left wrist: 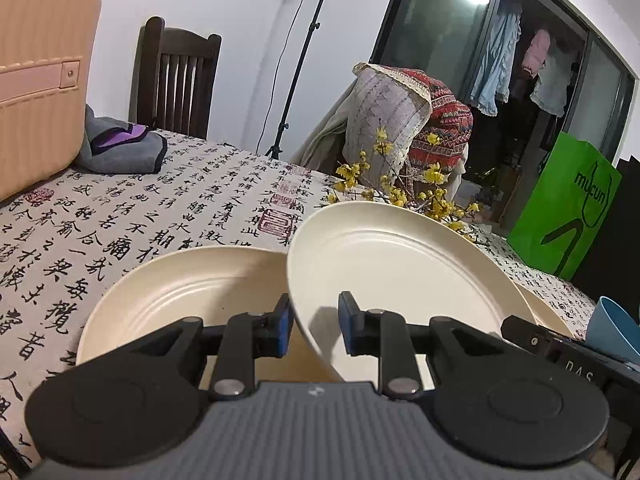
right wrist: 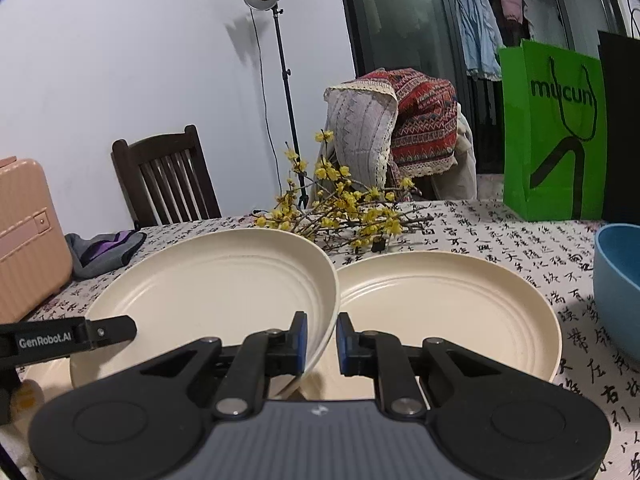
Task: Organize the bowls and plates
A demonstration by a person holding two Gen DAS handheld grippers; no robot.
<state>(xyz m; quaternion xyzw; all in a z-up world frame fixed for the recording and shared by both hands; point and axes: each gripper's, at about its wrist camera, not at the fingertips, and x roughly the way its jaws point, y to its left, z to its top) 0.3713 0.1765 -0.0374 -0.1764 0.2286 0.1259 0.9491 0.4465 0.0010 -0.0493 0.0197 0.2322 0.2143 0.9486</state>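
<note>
A cream plate (left wrist: 392,264) is lifted and tilted above the table. My left gripper (left wrist: 314,326) straddles its left rim with the fingers apart and a gap at the right pad. My right gripper (right wrist: 322,340) straddles the same plate's (right wrist: 216,288) right rim, fingers close on it. A second cream plate (left wrist: 180,292) lies flat on the table to the left. A third cream plate (right wrist: 444,312) lies flat to the right, its edge showing in the left wrist view (left wrist: 548,308). A blue bowl (right wrist: 618,288) stands at the far right, also in the left wrist view (left wrist: 612,328).
The table has a calligraphy-print cloth (left wrist: 132,216). A pink suitcase (left wrist: 36,76) and grey-purple cloth (left wrist: 120,148) sit far left. Yellow flower branches (right wrist: 340,208) lie behind the plates. A green bag (right wrist: 556,132), dark chair (right wrist: 164,176), draped chair (right wrist: 400,128) and light stand (right wrist: 280,60) are behind.
</note>
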